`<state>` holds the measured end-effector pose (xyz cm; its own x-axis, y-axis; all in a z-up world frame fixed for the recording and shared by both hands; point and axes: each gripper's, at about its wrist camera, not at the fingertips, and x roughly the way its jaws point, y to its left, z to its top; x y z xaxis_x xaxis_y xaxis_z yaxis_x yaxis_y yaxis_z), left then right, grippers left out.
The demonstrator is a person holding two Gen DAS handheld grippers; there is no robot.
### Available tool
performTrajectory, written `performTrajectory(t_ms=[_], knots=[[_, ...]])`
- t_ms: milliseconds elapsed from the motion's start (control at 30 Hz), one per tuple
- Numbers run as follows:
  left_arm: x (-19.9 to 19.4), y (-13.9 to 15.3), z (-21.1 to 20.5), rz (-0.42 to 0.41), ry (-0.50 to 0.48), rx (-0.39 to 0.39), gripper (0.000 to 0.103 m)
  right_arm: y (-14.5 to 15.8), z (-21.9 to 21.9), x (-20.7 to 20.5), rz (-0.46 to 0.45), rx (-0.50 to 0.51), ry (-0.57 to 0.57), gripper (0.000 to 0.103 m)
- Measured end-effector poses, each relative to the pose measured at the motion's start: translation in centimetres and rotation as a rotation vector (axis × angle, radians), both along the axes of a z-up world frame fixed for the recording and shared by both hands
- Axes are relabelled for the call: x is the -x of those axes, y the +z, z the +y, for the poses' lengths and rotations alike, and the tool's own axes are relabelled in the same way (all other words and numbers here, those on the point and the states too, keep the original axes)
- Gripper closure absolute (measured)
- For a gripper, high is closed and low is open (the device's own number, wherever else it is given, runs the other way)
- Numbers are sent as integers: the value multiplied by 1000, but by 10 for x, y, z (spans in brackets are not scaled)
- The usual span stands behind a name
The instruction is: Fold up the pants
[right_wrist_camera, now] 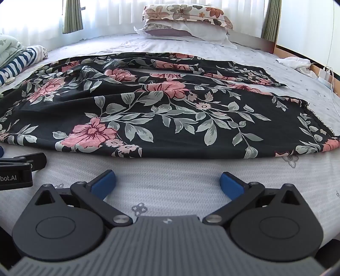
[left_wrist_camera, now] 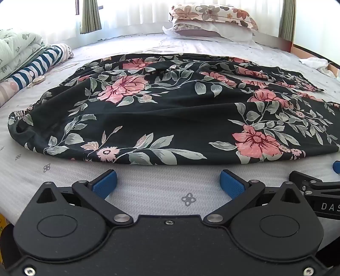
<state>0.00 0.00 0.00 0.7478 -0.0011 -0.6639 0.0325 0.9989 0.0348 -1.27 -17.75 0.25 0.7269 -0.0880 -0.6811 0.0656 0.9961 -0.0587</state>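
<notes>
Home bedroom: bed [left_wrist_camera: 148,197], pillows [left_wrist_camera: 212,19], curtains [left_wrist_camera: 90,17].

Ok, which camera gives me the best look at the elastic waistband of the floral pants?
The left wrist view. There the gathered waistband of the pants shows whole at the garment's left end, its opening visible. In the right wrist view that end runs off the left edge of the frame, so the waistband cannot be made out; the frayed leg hems show instead.

Black pants [left_wrist_camera: 170,110] printed with pink flowers and grey-green leaves; pale lilac-grey bed sheet [left_wrist_camera: 148,191] with small flower motifs; cream floral pillow [left_wrist_camera: 212,14]; navy-and-white striped cloth [left_wrist_camera: 40,63]; blue-padded black tongs [left_wrist_camera: 169,182].
</notes>
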Motion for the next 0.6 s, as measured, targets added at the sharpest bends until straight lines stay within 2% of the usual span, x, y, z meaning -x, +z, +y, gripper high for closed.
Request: performTrajectory(t_ms=[600], knots=[[0,0,0,4,1,4,0,0,0,0,2,-9,0,0]])
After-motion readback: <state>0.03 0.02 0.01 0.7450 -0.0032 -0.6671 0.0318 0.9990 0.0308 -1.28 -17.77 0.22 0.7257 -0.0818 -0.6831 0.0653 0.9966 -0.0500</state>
